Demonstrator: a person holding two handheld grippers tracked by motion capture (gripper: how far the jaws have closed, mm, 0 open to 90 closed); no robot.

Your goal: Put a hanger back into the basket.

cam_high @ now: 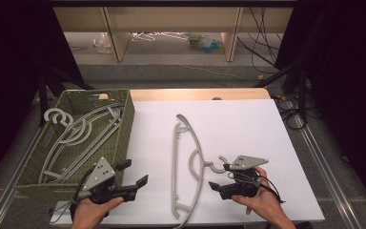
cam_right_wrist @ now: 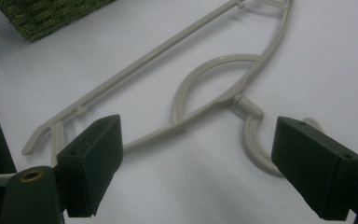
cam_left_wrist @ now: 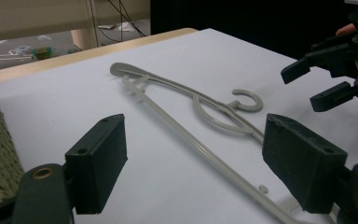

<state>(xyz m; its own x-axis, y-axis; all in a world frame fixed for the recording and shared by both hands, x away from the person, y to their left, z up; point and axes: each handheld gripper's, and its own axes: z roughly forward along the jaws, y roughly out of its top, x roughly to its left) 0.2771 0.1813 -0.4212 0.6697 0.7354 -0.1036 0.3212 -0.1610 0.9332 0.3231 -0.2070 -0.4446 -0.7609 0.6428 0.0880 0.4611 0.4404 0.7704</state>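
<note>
The right claw (cam_high: 221, 176), wide open and empty, needed to close gently around the grey plastic hanger's (cam_high: 187, 167) hook.

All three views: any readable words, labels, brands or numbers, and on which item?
None can be read.
Hanger, basket, white table cover, left gripper and right gripper: no print visible.
Floor clutter: too small and blurred to tell.
</note>
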